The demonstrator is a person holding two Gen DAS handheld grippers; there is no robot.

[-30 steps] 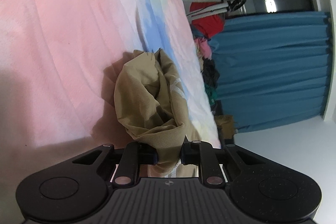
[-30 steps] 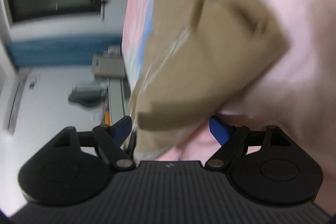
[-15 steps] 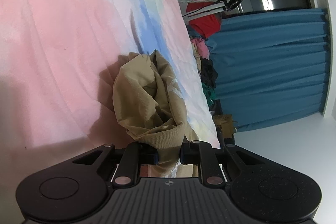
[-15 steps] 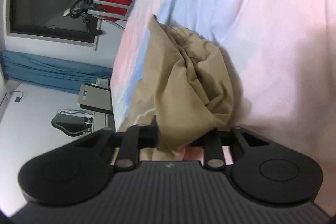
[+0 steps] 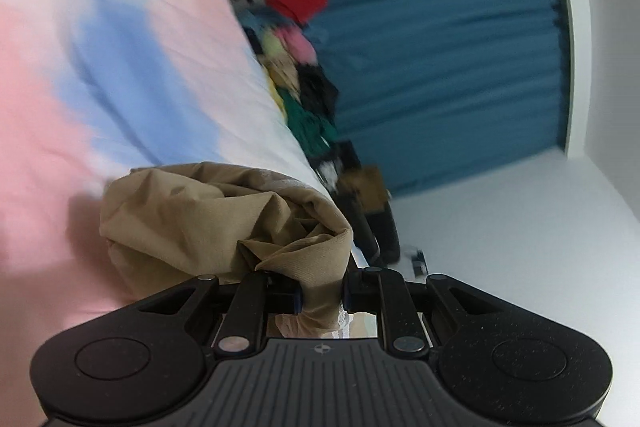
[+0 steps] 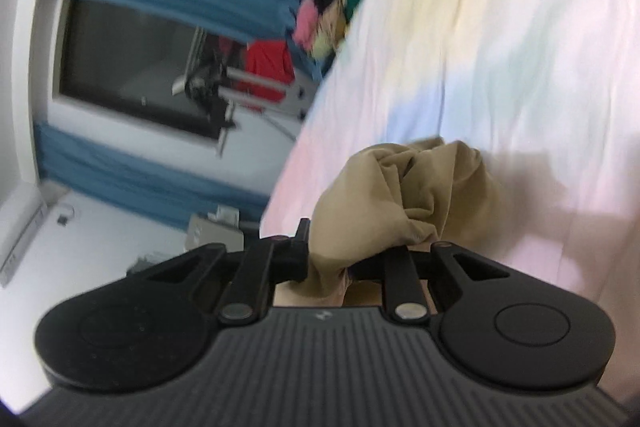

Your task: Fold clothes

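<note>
Both your grippers, left gripper and right gripper, jaws clamped on bunched tan garment over bed. Step: lift-and-spread. Next: pull apart, lay flat.

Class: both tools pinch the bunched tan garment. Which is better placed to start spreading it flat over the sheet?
Neither clearly: left tool and right tool are both shut on the tan garment, bunched above the pastel sheet.

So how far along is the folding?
Barely begun. Done: both the left gripper and right gripper are clamped on the tan garment. In hand: it hangs bunched above the bed sheet. Left: spreading it, every fold, and the clothes pile beyond.
</note>
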